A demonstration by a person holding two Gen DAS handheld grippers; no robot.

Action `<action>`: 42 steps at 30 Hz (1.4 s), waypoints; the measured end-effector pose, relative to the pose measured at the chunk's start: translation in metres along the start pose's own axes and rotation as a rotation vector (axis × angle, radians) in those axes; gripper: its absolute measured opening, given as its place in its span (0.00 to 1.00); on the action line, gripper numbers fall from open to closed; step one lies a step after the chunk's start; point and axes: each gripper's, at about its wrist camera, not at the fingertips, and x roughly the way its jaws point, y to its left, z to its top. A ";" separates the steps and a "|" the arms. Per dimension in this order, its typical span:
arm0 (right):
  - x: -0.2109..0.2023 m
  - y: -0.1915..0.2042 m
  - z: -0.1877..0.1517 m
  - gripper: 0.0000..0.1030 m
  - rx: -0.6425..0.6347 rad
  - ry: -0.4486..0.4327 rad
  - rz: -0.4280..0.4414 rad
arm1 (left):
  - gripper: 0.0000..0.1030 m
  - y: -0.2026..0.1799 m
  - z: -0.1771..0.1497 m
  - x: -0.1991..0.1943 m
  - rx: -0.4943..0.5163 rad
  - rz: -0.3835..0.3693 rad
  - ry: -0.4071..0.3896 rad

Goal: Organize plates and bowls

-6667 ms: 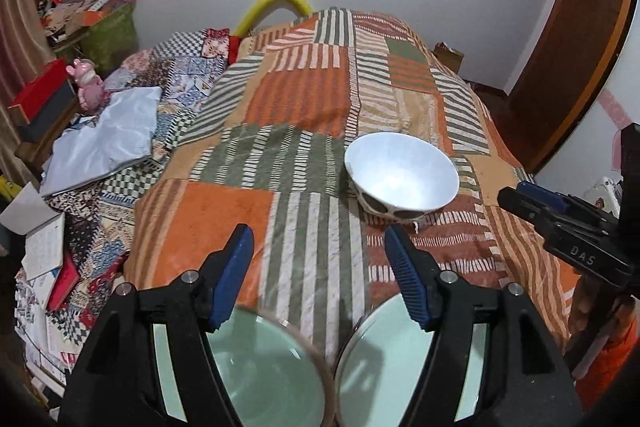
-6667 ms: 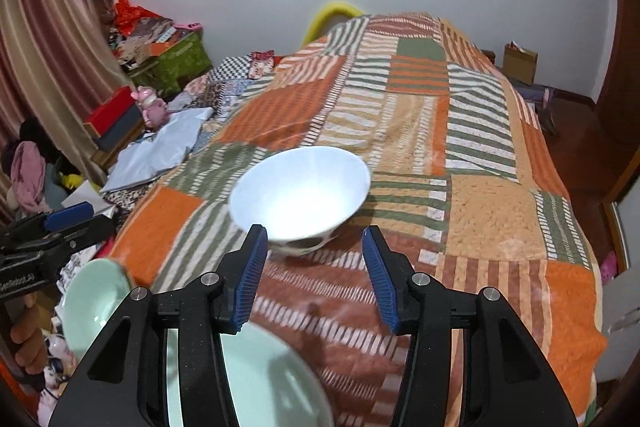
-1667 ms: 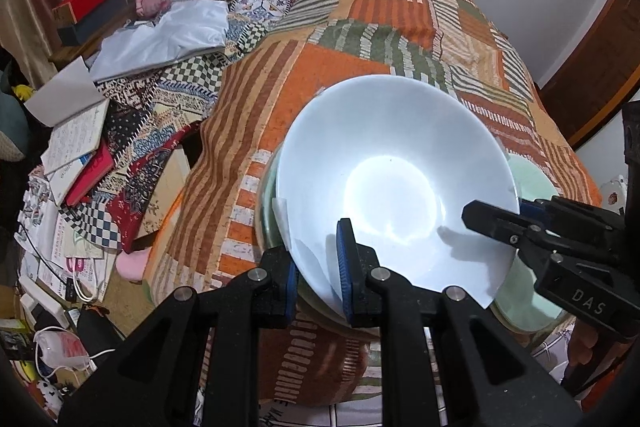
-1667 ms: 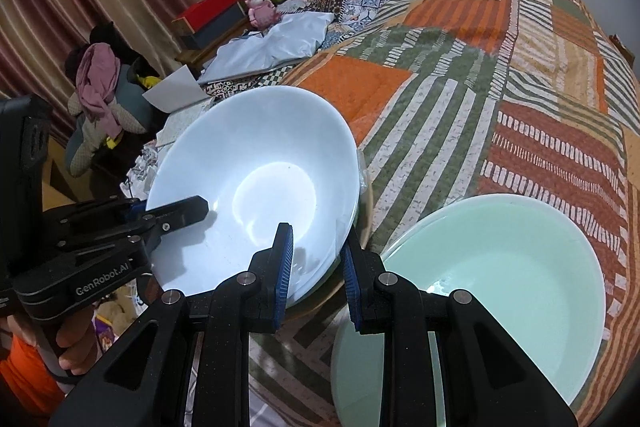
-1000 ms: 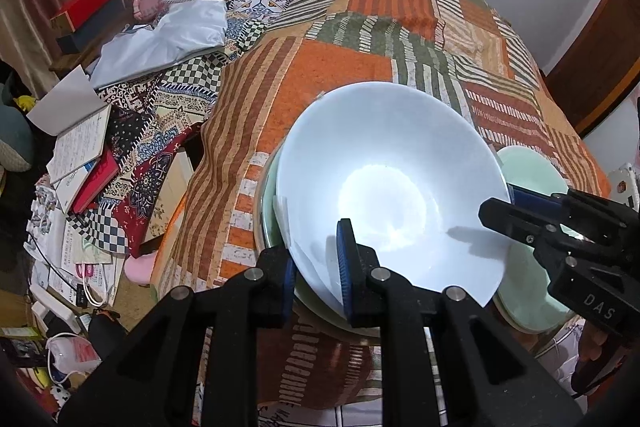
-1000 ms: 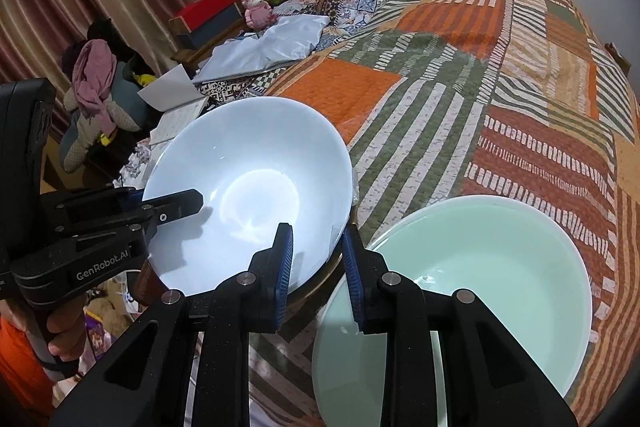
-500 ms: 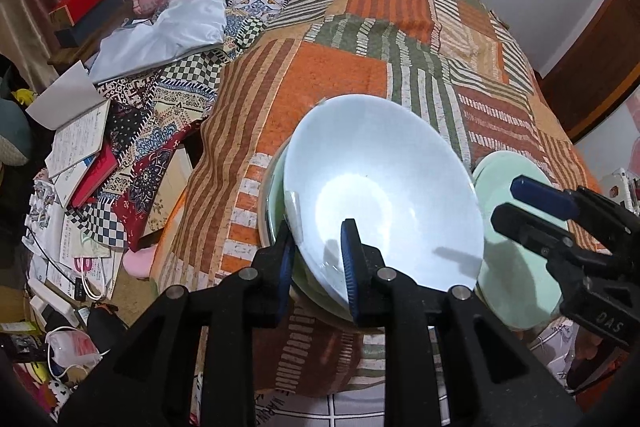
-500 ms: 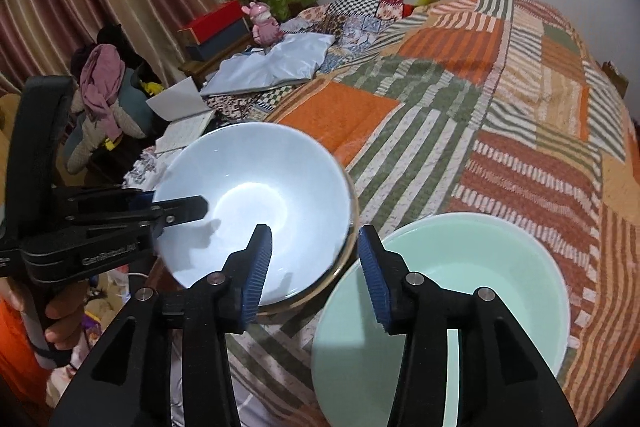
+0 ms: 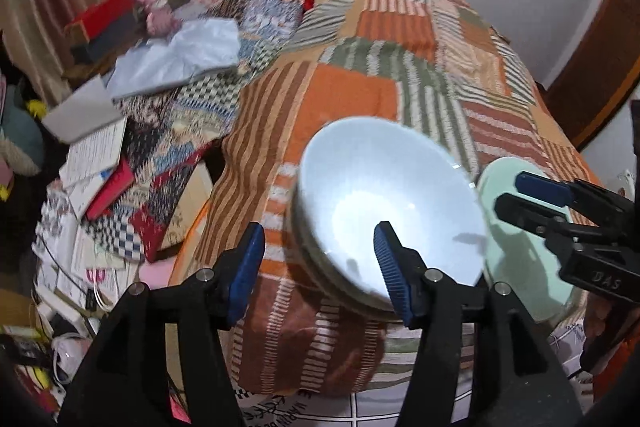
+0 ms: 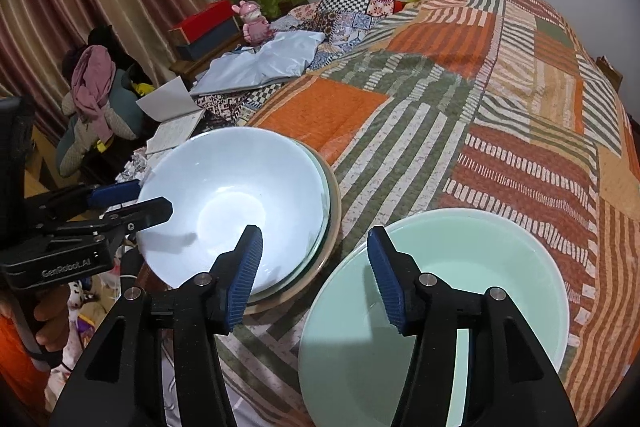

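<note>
White bowl (image 10: 236,203) stacked near quilt (image 10: 500,75) edge

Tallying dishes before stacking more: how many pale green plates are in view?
2. One green plate sits under the white bowl; the other lies beside it on the bedspread. More may hide beneath the bowl.

Dim, glary; left view perhaps motion-blurred.

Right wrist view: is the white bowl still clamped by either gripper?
No. The white bowl sits on the stack of plates, and both the right gripper and the left gripper are open, off its rim.
</note>
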 end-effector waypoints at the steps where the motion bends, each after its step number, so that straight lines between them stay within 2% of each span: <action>1: 0.001 0.000 0.000 0.49 -0.001 0.003 0.000 | 0.55 0.003 -0.002 0.003 -0.010 -0.001 0.007; 6: 0.012 0.002 0.001 0.49 0.004 0.021 0.012 | 0.55 0.007 -0.008 0.011 -0.032 -0.044 0.015; 13: 0.027 0.007 0.002 0.49 -0.003 0.056 0.025 | 0.57 0.011 -0.014 0.031 -0.067 -0.090 0.068; 19: 0.039 0.010 0.002 0.39 0.004 0.091 0.047 | 0.56 0.016 -0.016 0.040 -0.092 -0.111 0.078; 20: 0.042 0.012 0.002 0.36 0.001 0.095 0.043 | 0.56 0.016 -0.016 0.042 -0.094 -0.112 0.082; 27: 0.056 0.016 -0.002 0.35 -0.014 0.125 0.024 | 0.42 0.011 -0.016 0.051 -0.094 -0.144 0.094; 42: 0.042 0.008 0.001 0.30 0.050 0.096 0.037 | 0.42 0.002 -0.011 0.037 -0.094 -0.089 0.065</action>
